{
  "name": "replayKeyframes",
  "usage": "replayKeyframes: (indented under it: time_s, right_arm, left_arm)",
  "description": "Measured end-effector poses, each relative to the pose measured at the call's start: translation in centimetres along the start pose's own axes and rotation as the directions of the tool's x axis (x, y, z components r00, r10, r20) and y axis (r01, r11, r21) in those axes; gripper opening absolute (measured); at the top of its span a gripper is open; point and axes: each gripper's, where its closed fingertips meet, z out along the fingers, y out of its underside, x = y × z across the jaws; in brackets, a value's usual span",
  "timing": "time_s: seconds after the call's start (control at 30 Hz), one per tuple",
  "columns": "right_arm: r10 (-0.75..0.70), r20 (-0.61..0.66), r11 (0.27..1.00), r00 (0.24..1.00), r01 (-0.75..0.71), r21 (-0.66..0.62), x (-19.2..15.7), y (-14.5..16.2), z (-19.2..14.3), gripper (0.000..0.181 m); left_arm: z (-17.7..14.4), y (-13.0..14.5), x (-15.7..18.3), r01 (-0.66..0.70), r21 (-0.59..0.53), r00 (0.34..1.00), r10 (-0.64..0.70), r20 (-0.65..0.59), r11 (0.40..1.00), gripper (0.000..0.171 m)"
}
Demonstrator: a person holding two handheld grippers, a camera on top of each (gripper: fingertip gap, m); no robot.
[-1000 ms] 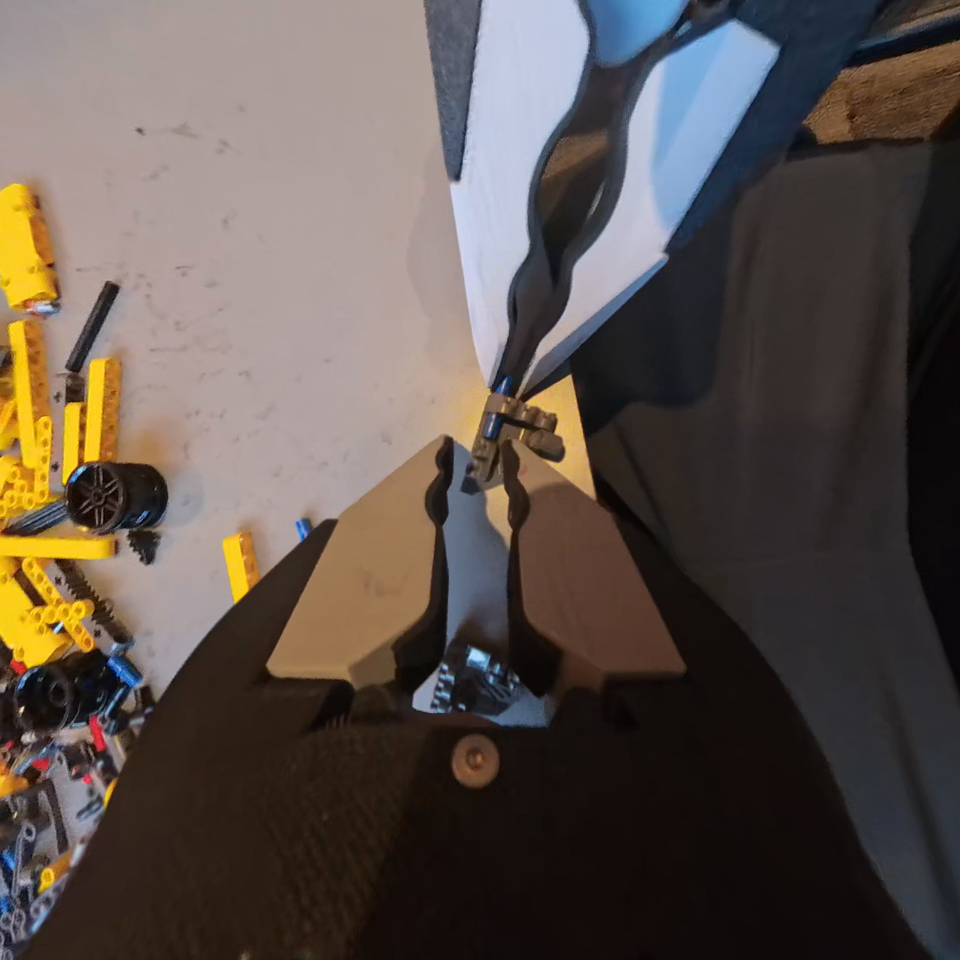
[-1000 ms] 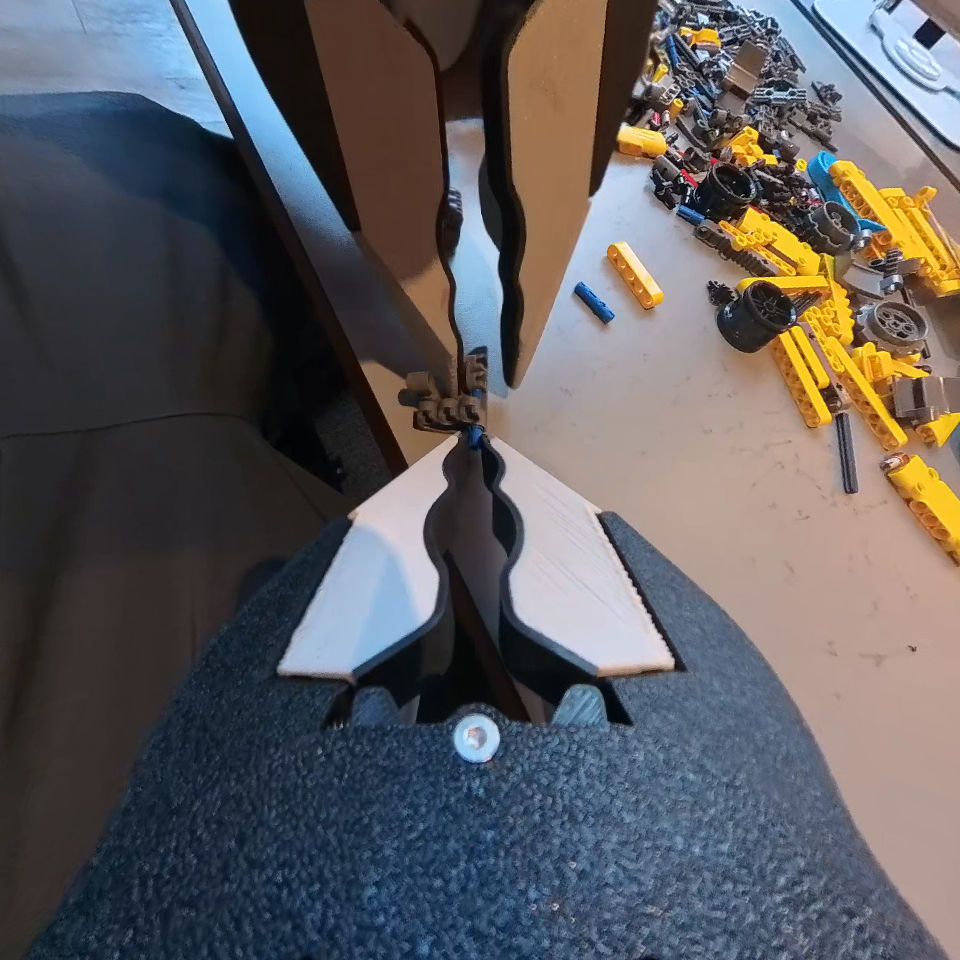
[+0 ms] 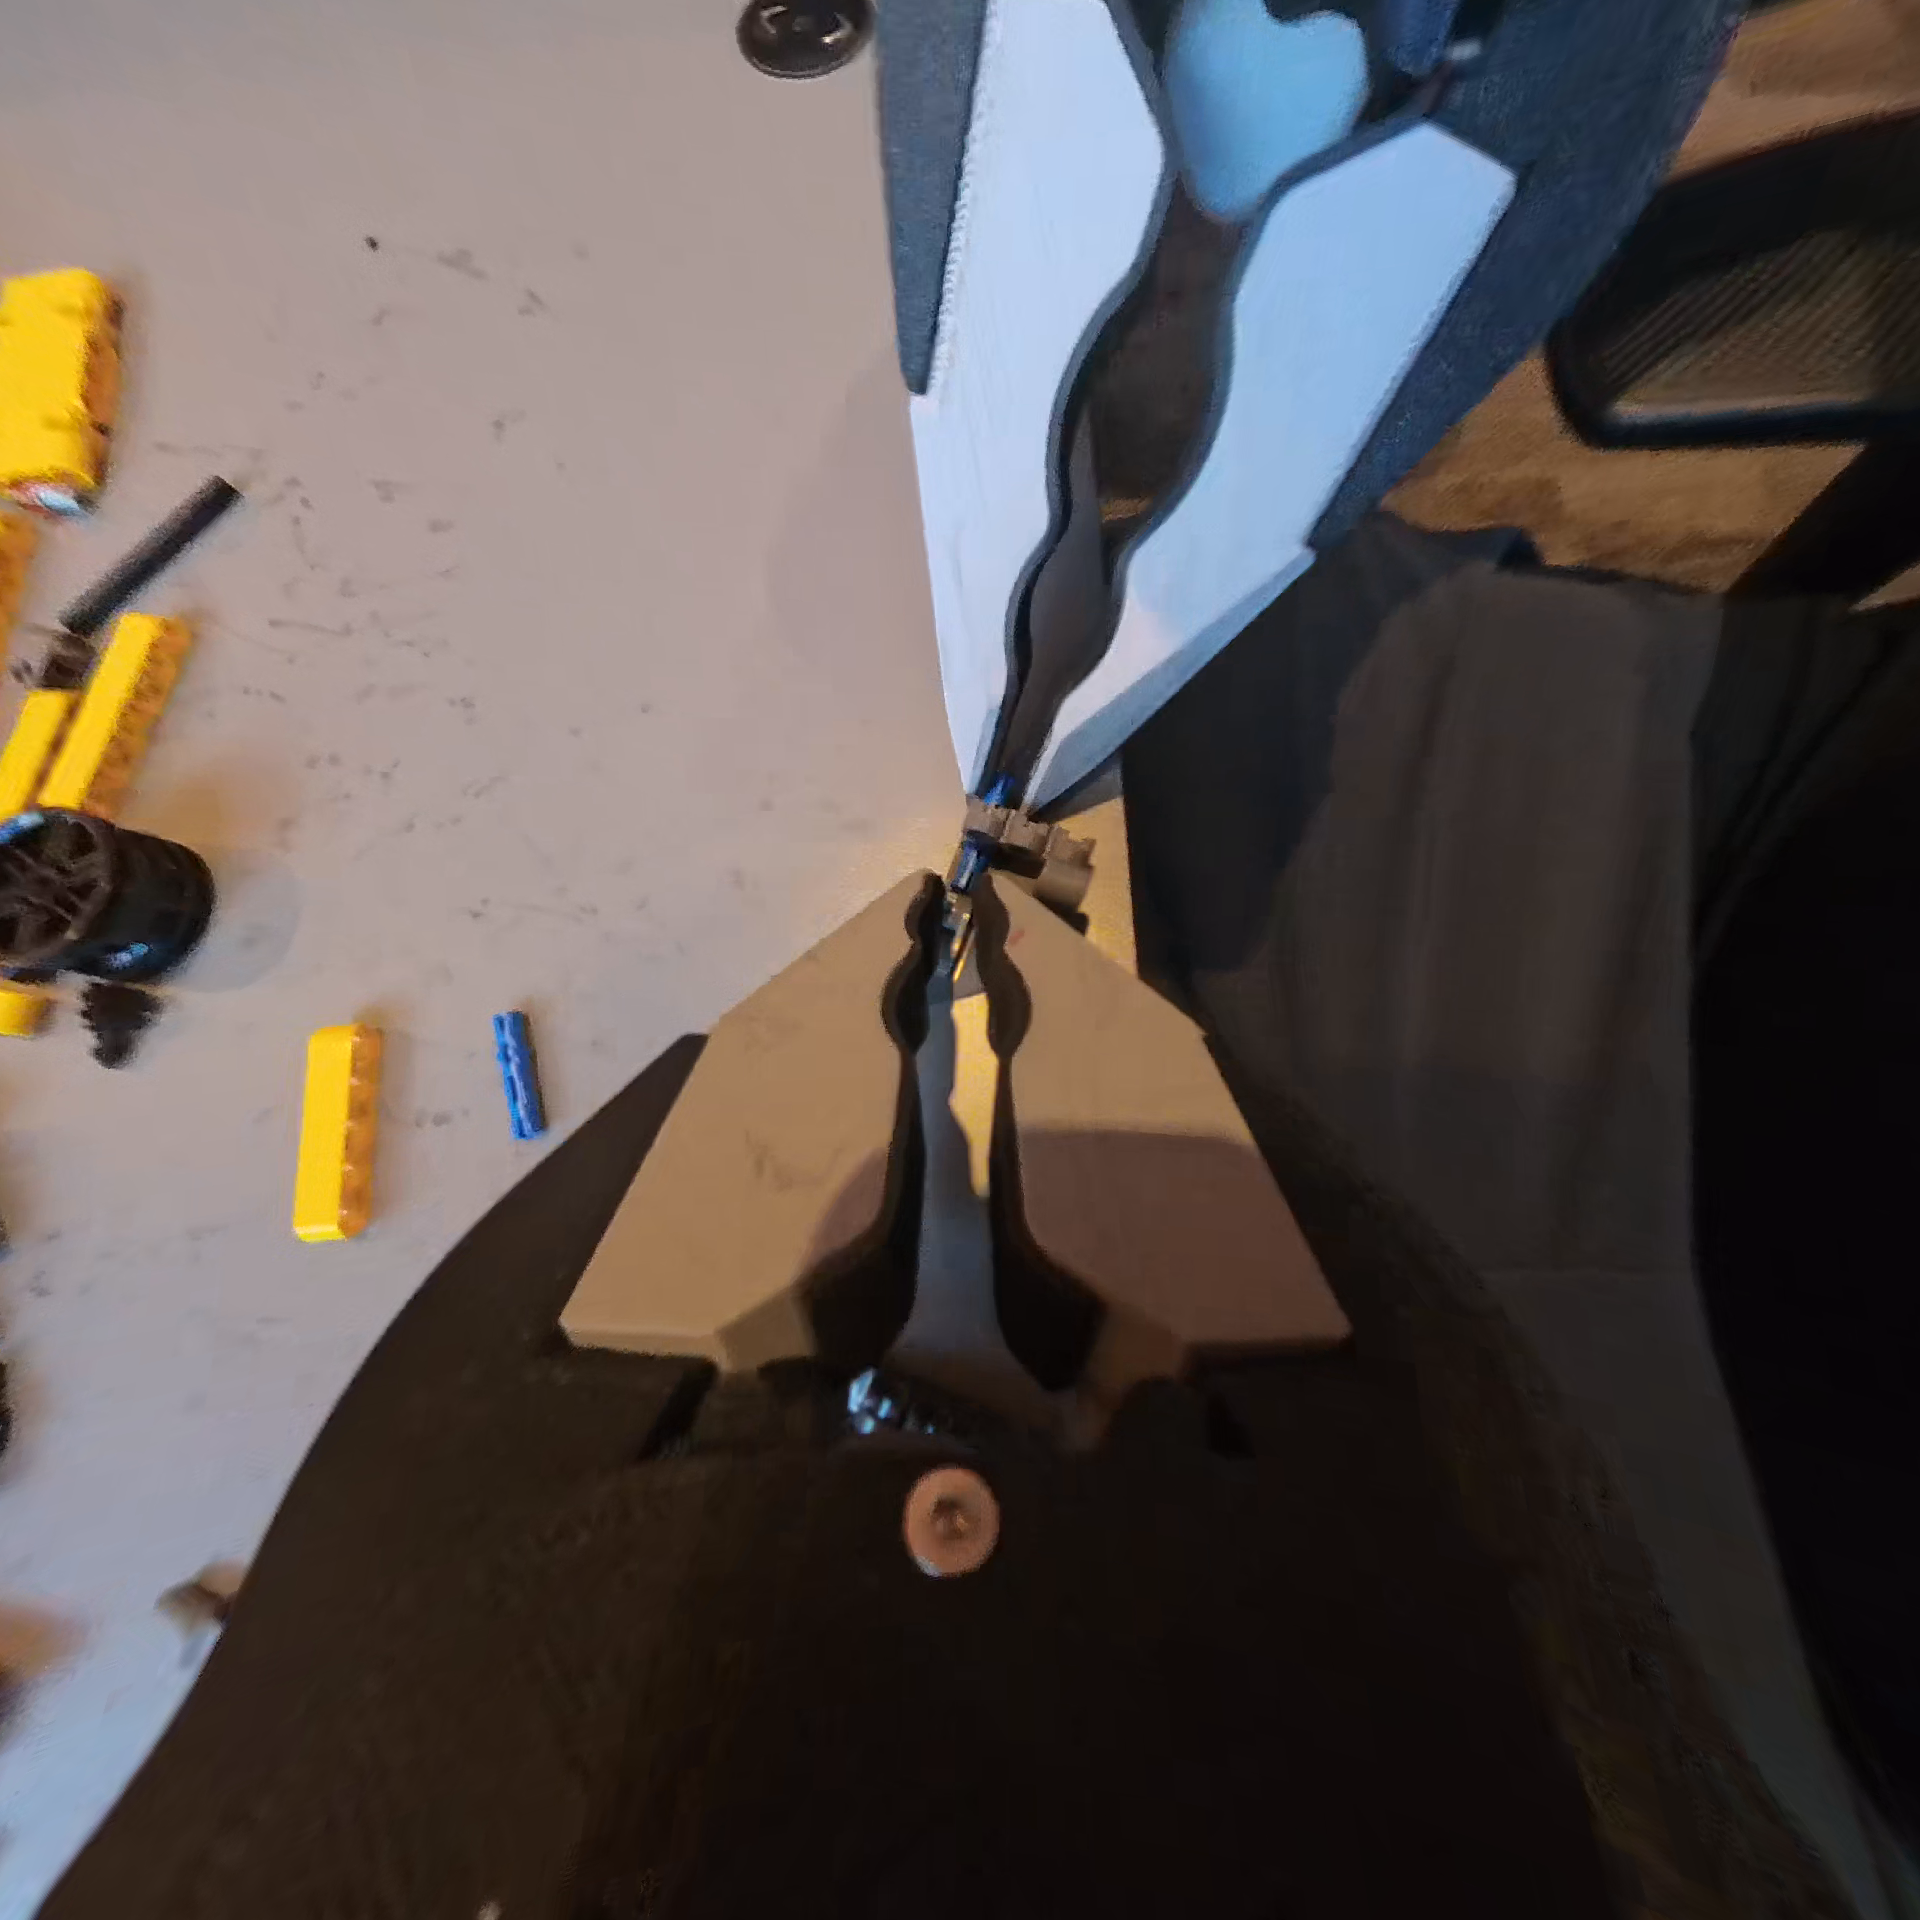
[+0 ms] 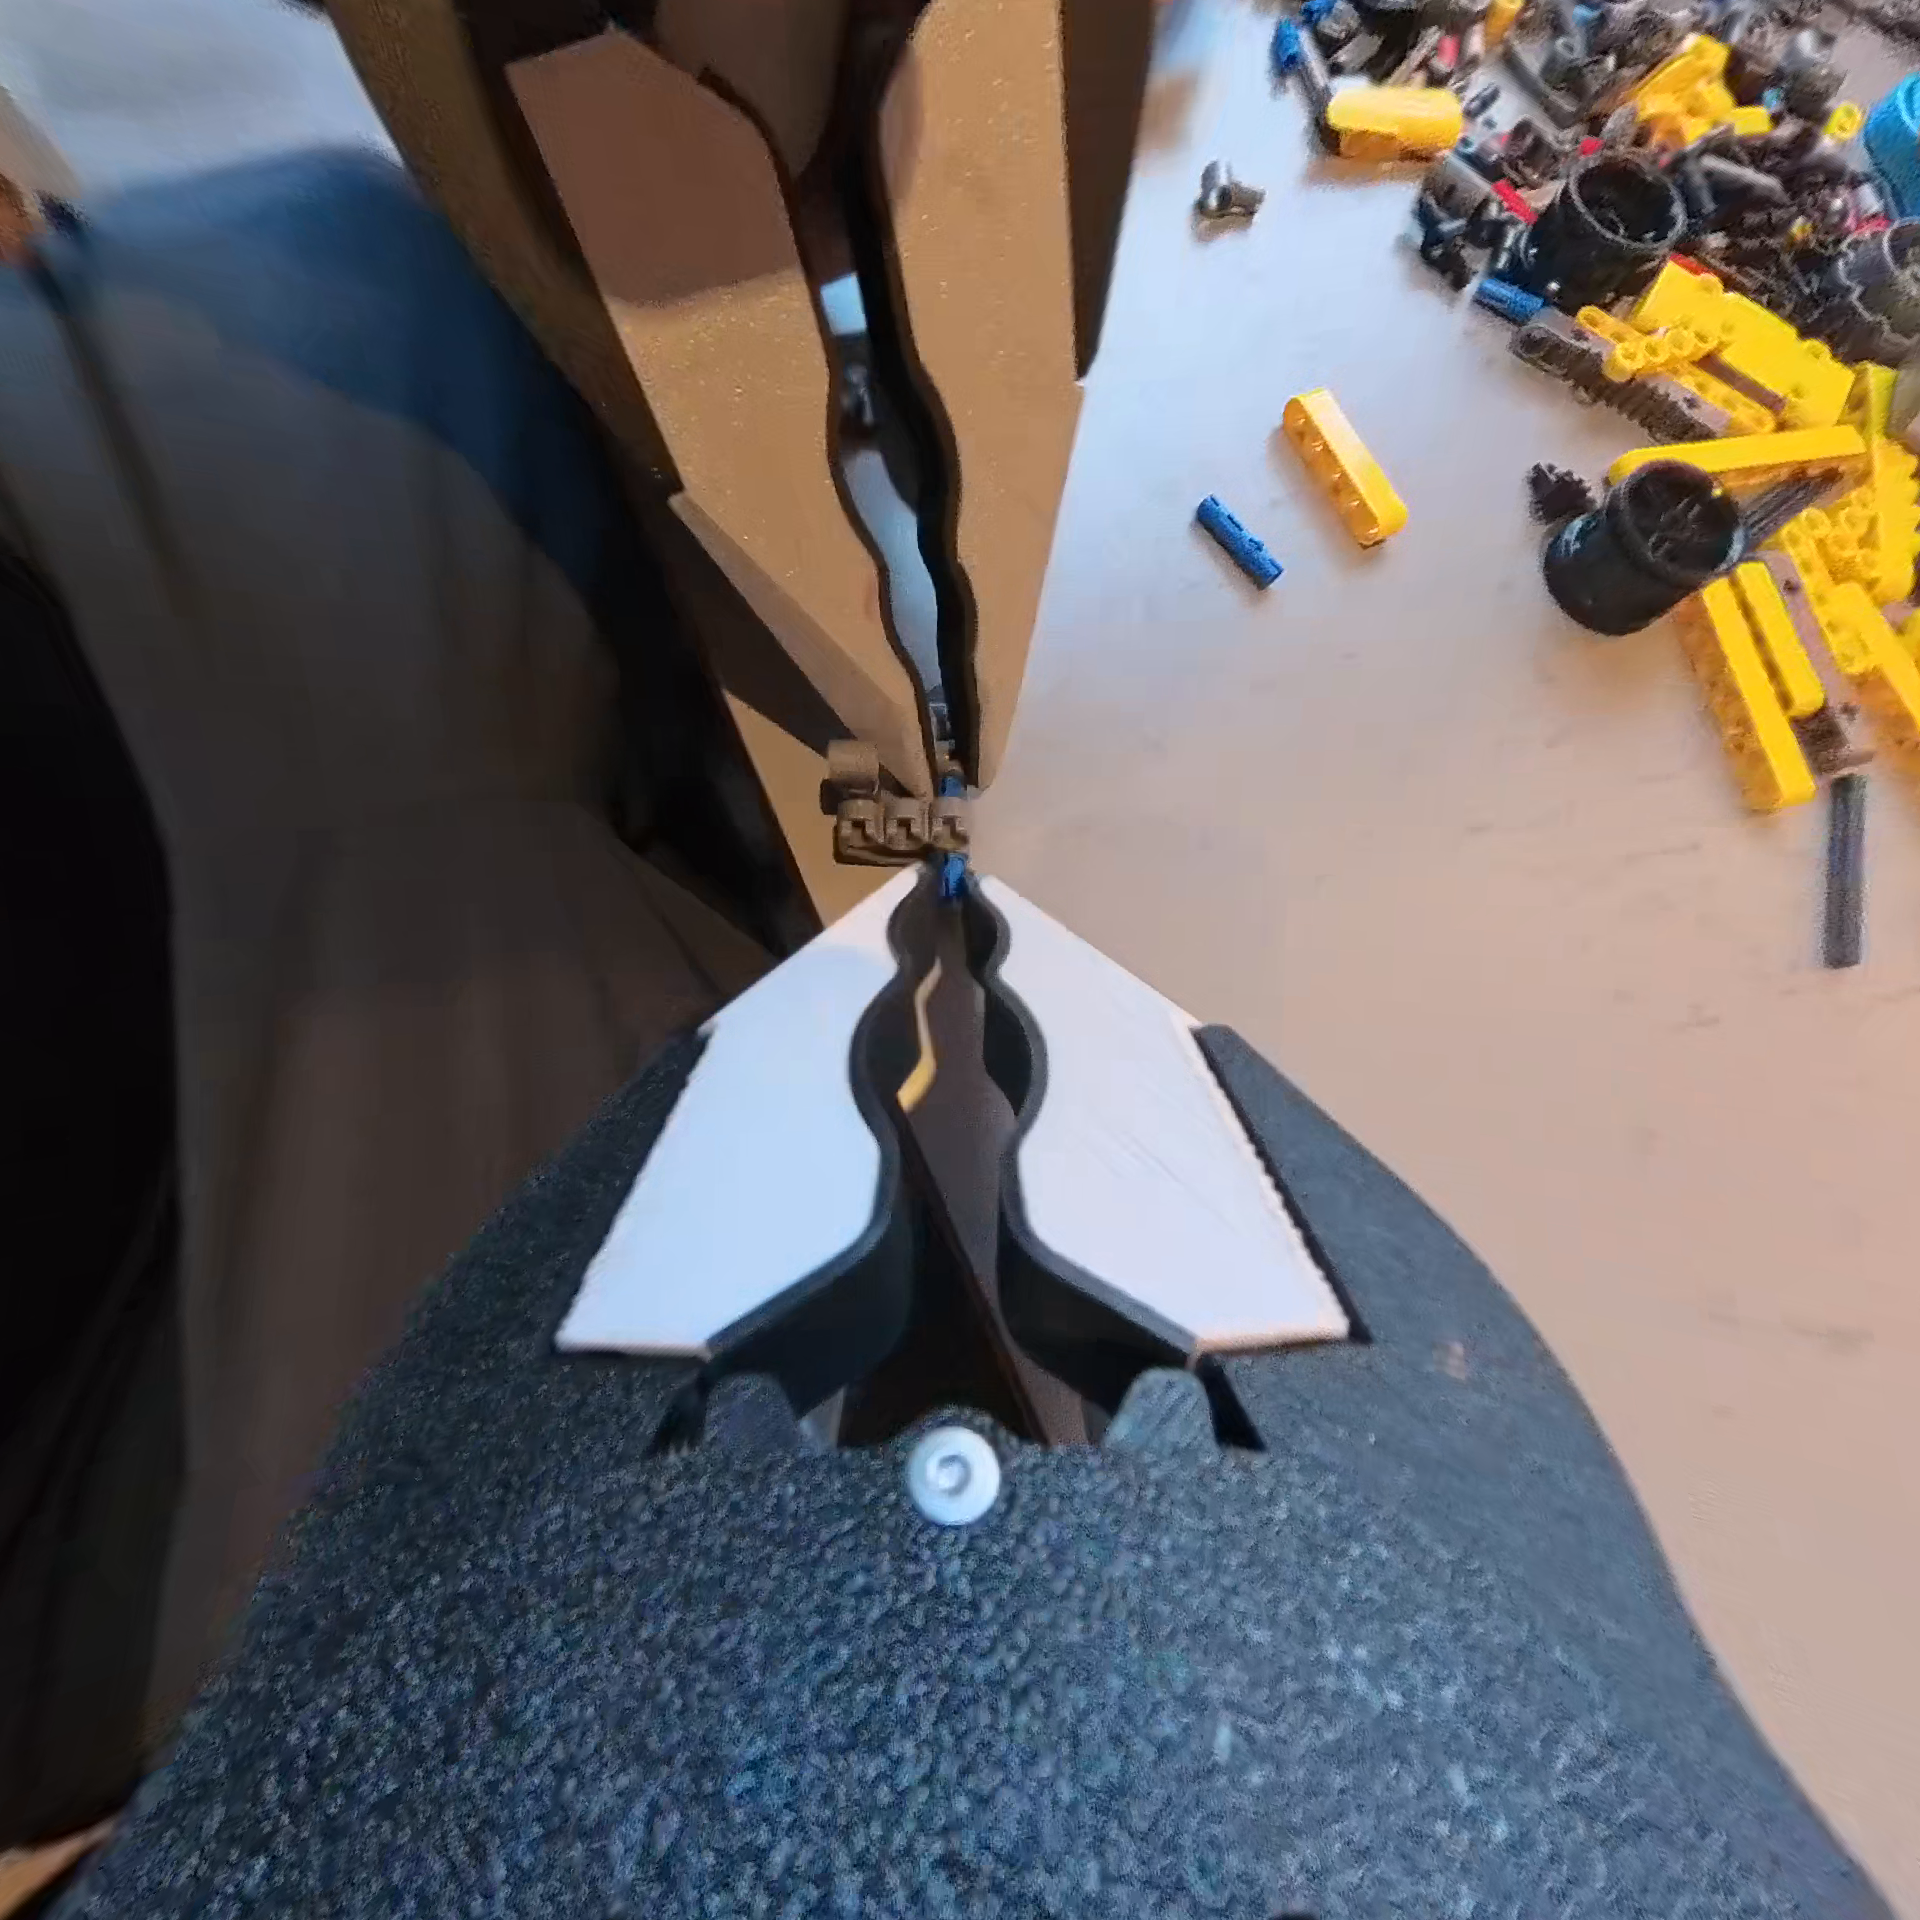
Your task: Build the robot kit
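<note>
The left claw (image 3: 966, 899) is clenched on a grey connector piece (image 3: 1023, 836) above the desk (image 3: 623, 520) edge; the right claw (image 4: 951, 883) grips a blue pin (image 4: 950, 871), partly seated in it.

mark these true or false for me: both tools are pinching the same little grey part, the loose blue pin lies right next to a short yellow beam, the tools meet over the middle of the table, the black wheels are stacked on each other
1. Both tools grip one small assembly. True: the left tool and right tool close on the grey connector and its blue pin from opposite ends.
2. The loose blue pin lies beside the short yellow beam. True; they lie apart, not touching.
3. The tools meet over the middle of the table. False: they meet at its edge.
4. The black wheels are stacked. False: the wheels lie apart among the yellow pieces.
</note>
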Motion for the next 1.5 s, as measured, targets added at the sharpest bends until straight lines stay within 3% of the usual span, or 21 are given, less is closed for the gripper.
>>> replayKeyframes:
  time_s: [0.17,0.27,0.3,0.43,0.53,0.6,0.73,0.83,0.93,1.0,1.07,1.17,1.27,1.33,1.4,1.47,1.5]
  right_arm:
    - [0.149,0.081,0.98,0.986,-0.158,0.118,0.1,-1.2,-0.9,0.004]
    - [0.215,0.176,0.954,0.961,-0.245,0.174,-0.5,-2.3,-1.4,0.004]
    - [0.223,0.187,0.952,0.957,-0.256,0.17,-0.5,-2.2,-1.4,0.003]
    - [0.235,0.153,0.95,0.96,-0.26,0.174,0.1,-1.2,-0.9,0.004]
    - [0.188,0.072,0.949,0.98,-0.2,0.243,0.6,-1.7,-1.0,0.004]
    - [0.093,-0.019,0.949,0.995,-0.083,0.304,0.5,-2.8,-1.6,0.004]
    - [-0.024,-0.249,0.947,0.968,0.102,0.305,1.5,-3.4,-2.5,0.004]
    - [0.014,-0.212,0.938,0.977,0.06,0.34,0.7,-4.0,-2.4,0.004]
    - [0.072,-0.178,0.942,0.981,-0.009,0.335,0.6,-3.8,-1.6,0.004]
    - [0.109,-0.109,0.937,0.988,-0.065,0.344,-0.1,-3.8,-1.3,0.004]
    - [0.149,-0.027,0.927,0.988,-0.131,0.352,-0.7,-3.9,-1.2,0.004]
    - [0.224,0.078,0.899,0.972,-0.237,0.369,-0.9,-4.0,-1.4,0.004]
    - [0.279,0.221,0.87,0.935,-0.343,0.353,-1.9,-4.1,-1.3,0.005]
    - [0.302,0.253,0.862,0.919,-0.376,0.34,-2.0,-3.9,-1.0,0.005]
    - [0.317,0.253,0.861,0.914,-0.389,0.328,-1.9,-3.6,-0.8,0.005]
    - [0.321,0.224,0.869,0.92,-0.38,0.317,-1.6,-3.3,-0.6,0.005]
    - [0.319,0.21,0.873,0.924,-0.373,0.315,-1.4,-3.2,-0.5,0.004]
  left_arm:
    - [-1.2,-1.3,-0.2,0.165,0.106,0.986,-0.162,-0.036,0.981,0.005]
    - [-2.5,-1.7,0.2,0.162,0.143,0.987,-0.159,-0.037,0.976,0.005]
    - [-3.0,-1.6,0.0,0.152,0.144,0.988,-0.153,-0.004,0.978,0.015]
    - [-5.8,-2.8,-1.1,0.128,0.301,0.981,-0.165,0.102,0.945,0.018]
    - [-5.1,-1.1,-1.2,0.156,0.197,0.972,-0.185,0.143,0.968,0.041]
    - [-4.5,0.0,-1.2,0.187,0.141,0.961,-0.211,0.178,0.972,0.046]
    - [-4.9,-0.6,-0.2,0.279,0.223,0.948,-0.305,0.091,0.934,0.05]
    - [-5.6,-1.6,-0.5,0.273,0.309,0.942,-0.319,0.108,0.911,0.058]
    - [-5.6,-1.9,-0.8,0.096,0.305,0.946,-0.183,0.269,0.947,0.065]
    - [-5.4,-1.6,-0.8,-0.054,0.234,0.925,-0.04,0.379,0.971,0.062]
    - [-5.5,-1.3,-0.2,-0.234,0.136,0.886,0.153,0.437,0.963,0.046]
    - [-6.0,-0.7,-0.1,-0.439,-0.011,0.773,0.384,0.506,0.898,0.03]
    - [-6.0,-0.5,0.0,-0.501,-0.048,0.731,0.452,0.511,0.864,0.003]
    - [-6.0,-0.3,-0.2,-0.456,-0.026,0.761,0.405,0.507,0.889,0.007]
    - [-5.8,0.1,-0.6,-0.332,0.029,0.826,0.276,0.491,0.943,0.027]
    - [-5.2,0.4,-0.9,-0.068,0.144,0.909,0.002,0.418,0.987,0.022]
    - [-4.6,0.1,0.0,0.088,0.213,0.943,-0.151,0.298,0.973,0.023]
